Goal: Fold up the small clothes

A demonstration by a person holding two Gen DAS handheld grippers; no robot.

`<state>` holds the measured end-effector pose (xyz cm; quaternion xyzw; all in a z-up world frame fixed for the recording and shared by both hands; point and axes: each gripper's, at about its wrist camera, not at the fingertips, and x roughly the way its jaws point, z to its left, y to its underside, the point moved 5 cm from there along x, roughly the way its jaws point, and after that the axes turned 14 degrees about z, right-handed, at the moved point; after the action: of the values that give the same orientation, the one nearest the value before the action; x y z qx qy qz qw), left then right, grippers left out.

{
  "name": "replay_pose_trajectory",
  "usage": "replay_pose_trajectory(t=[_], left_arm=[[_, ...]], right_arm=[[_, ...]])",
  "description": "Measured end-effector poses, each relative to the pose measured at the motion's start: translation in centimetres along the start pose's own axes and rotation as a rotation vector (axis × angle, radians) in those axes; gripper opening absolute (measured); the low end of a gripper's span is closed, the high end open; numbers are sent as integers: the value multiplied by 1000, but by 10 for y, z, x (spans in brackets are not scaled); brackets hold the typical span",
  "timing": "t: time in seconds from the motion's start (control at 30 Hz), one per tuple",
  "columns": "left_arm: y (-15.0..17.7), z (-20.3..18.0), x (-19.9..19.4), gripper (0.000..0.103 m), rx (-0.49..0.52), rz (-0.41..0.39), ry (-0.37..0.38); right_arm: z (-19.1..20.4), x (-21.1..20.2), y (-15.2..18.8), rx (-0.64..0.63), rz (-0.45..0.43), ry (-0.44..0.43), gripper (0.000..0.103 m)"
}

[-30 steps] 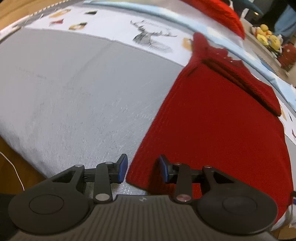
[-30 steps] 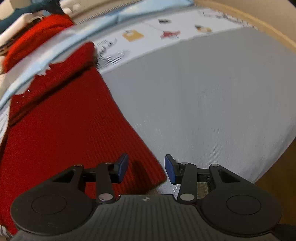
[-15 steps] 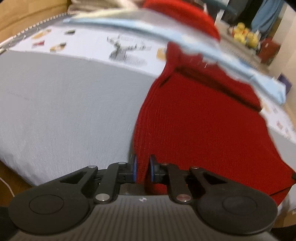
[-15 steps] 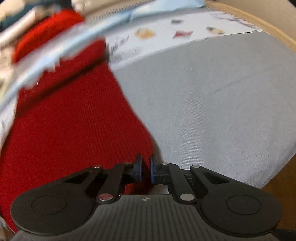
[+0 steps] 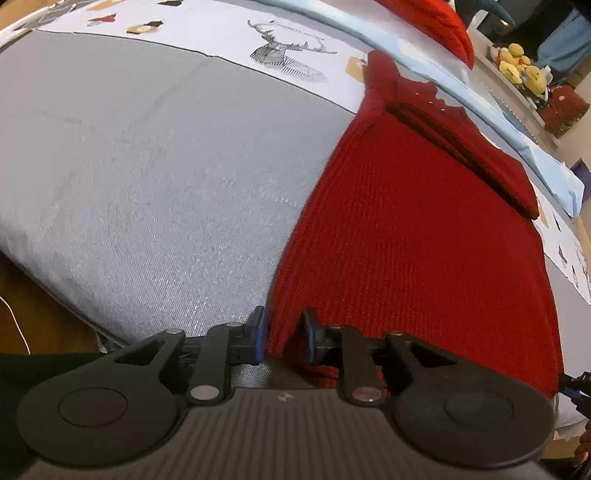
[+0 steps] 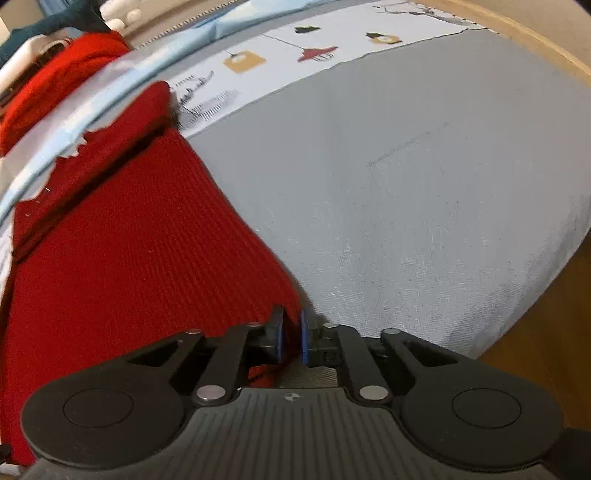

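You've got one red knit garment [image 5: 417, 236] spread flat on one grey bed [image 5: 147, 177]. One more red knit piece [image 5: 439, 22] lies beyond it. Two grippers, left gripper [image 5: 282, 334] and right gripper [image 6: 291, 338].

Red garment's [image 5: 413, 236] near hem behind jaws

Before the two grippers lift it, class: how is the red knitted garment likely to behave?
The red knitted garment will probably sag between its two pinched near corners: it lies limp on the grey bed cover. Its thick ribbed knit suggests some weight, and enough texture not to slip from the fingers.
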<state>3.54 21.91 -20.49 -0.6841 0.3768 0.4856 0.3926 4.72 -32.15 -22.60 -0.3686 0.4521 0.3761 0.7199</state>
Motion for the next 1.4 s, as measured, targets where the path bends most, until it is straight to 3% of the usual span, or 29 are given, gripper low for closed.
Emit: replay_pose_trajectory(t=[0.07, 0.57, 0.8, 0.87, 1.03, 1.27, 1.4], left_arm=[[-1, -1, 4, 25, 14, 10, -16], [1, -12, 11, 29, 63, -2, -53], [3, -14, 12, 28, 69, -6, -61], [3, -16, 13, 20, 81, -7, -63], [6, -28, 1, 16, 133, -41, -68], [-8, -49, -70, 14, 190, -124, 60], [1, -58, -122, 12, 272, -179, 127]], right_arm=[[1, 3, 0, -6, 3, 21, 31], [18, 13, -2, -111, -6, 85, 33], [24, 14, 0, -144, -9, 73, 19], [24, 13, 0, -143, -9, 59, 14], [23, -3, -2, -111, -56, 5, 11], [38, -79, -13, -173, -198, -182, 8], [34, -128, -14, -185, -260, -299, 5]])
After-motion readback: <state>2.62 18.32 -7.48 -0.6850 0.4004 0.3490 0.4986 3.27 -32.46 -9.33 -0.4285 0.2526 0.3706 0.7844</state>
